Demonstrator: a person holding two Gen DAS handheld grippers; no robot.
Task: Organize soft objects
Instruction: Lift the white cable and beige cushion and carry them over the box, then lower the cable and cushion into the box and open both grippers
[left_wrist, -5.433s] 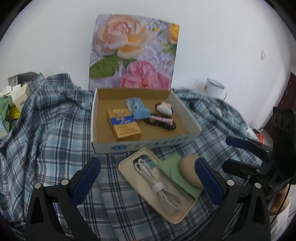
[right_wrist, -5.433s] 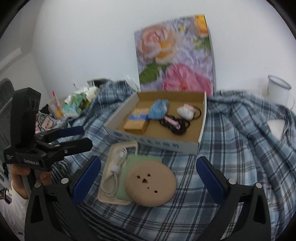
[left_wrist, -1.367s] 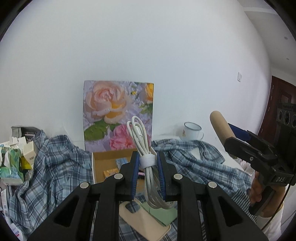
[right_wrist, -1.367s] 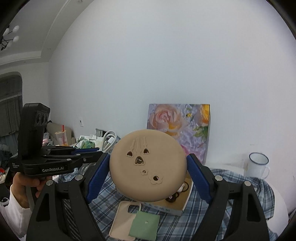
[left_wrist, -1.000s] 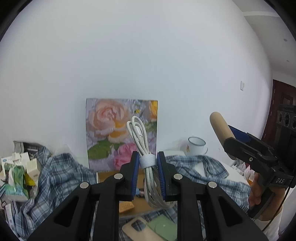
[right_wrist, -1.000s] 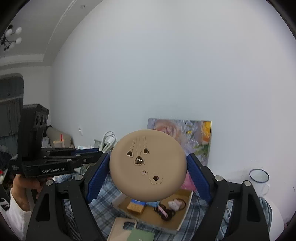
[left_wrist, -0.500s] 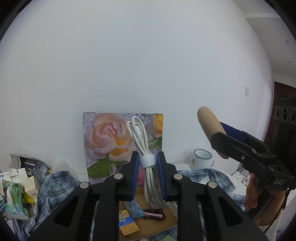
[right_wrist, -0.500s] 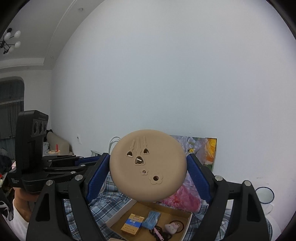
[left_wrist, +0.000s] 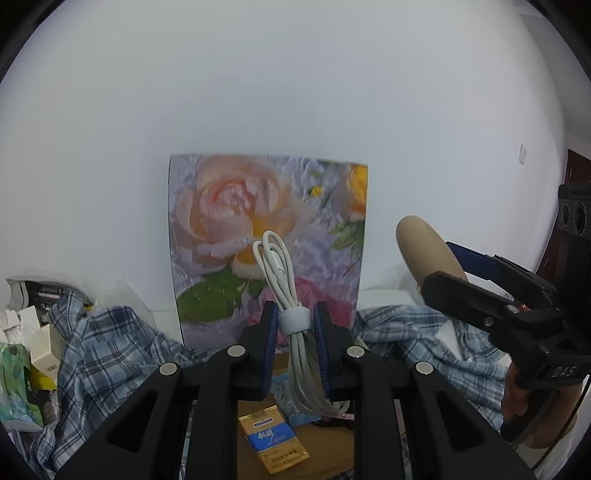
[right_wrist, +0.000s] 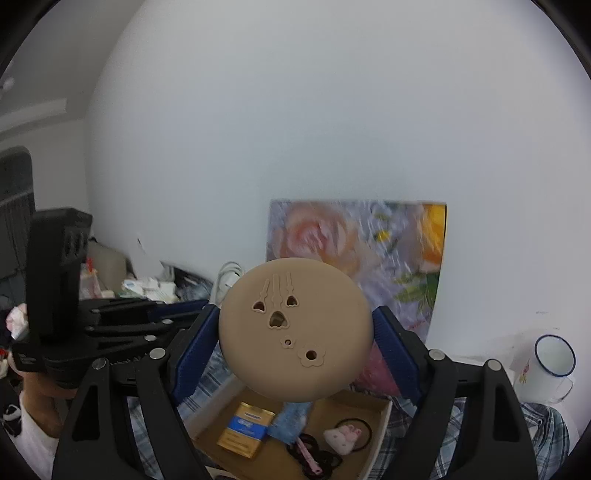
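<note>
My left gripper (left_wrist: 294, 341) is shut on a coiled white cable (left_wrist: 291, 332) bound with a white strap, held upright above the open cardboard box (left_wrist: 325, 446). My right gripper (right_wrist: 294, 339) is shut on a round tan silicone pad (right_wrist: 295, 334) with heart and flower cut-outs, held above the same box (right_wrist: 384, 439). The pad also shows edge-on in the left wrist view (left_wrist: 428, 254). In the box lie a yellow-and-blue pack (right_wrist: 245, 428), a light blue cloth (right_wrist: 290, 419), black hair ties (right_wrist: 314, 458) and a small white plush (right_wrist: 341, 441).
A rose painting (left_wrist: 266, 236) leans on the white wall behind the box. A blue plaid cloth (left_wrist: 103, 354) covers the table. Small boxes and packets (left_wrist: 26, 354) pile up at the left. A white enamel mug (right_wrist: 546, 365) stands at the right.
Both grippers have tilted down and moved forward over the box, keeping the cable and the pad. The box contents show larger below both of them.
</note>
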